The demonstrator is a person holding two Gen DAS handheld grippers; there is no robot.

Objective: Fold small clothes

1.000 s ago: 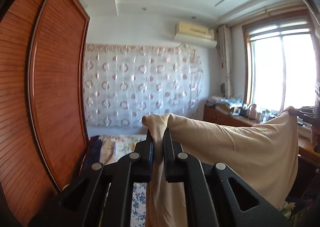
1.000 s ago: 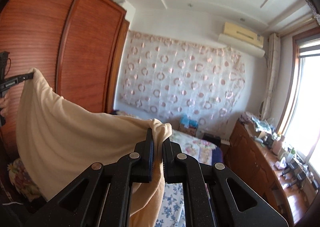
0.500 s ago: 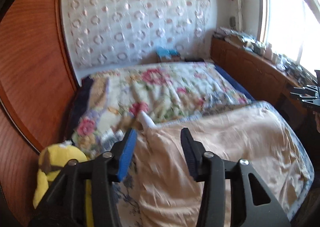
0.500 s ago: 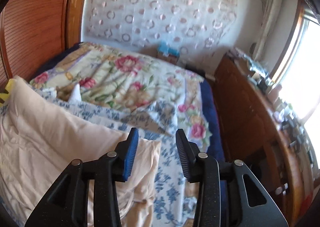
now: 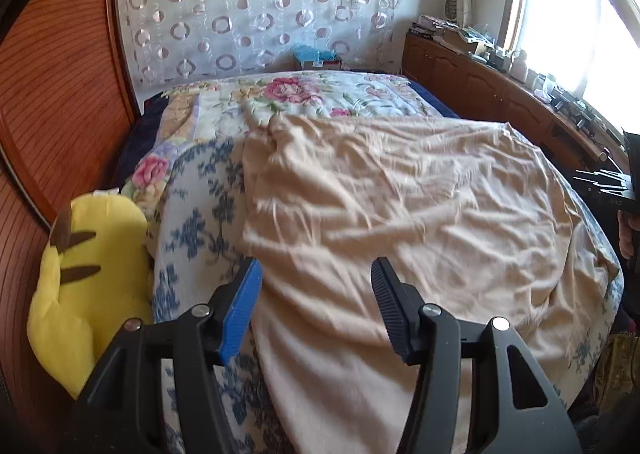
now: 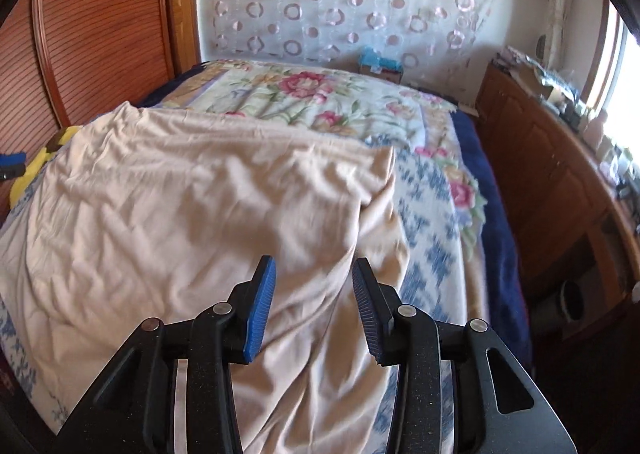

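Observation:
A cream-coloured garment (image 5: 400,214) lies spread and wrinkled across the near end of the bed, its near edge hanging over the bed's front. My left gripper (image 5: 316,278) hovers over the garment's left part; its jaws are opening and the pads press on nothing. My right gripper (image 6: 314,278) hovers over the garment's (image 6: 200,206) right part, open, its pads apart from the cloth below. The right gripper's body (image 5: 604,190) also shows at the right edge of the left wrist view.
The bed carries a blue-flowered sheet (image 5: 192,230) and a rose-patterned quilt (image 6: 304,98) further back. A yellow plush toy (image 5: 88,274) lies at the bed's left side by the wooden wardrobe (image 5: 52,94). A wooden sideboard (image 6: 560,174) with clutter runs under the window on the right.
Both grippers held the garment up by its top corners, then came down and let go. The garment now lies flat on the bed and both pairs of jaws stand apart.

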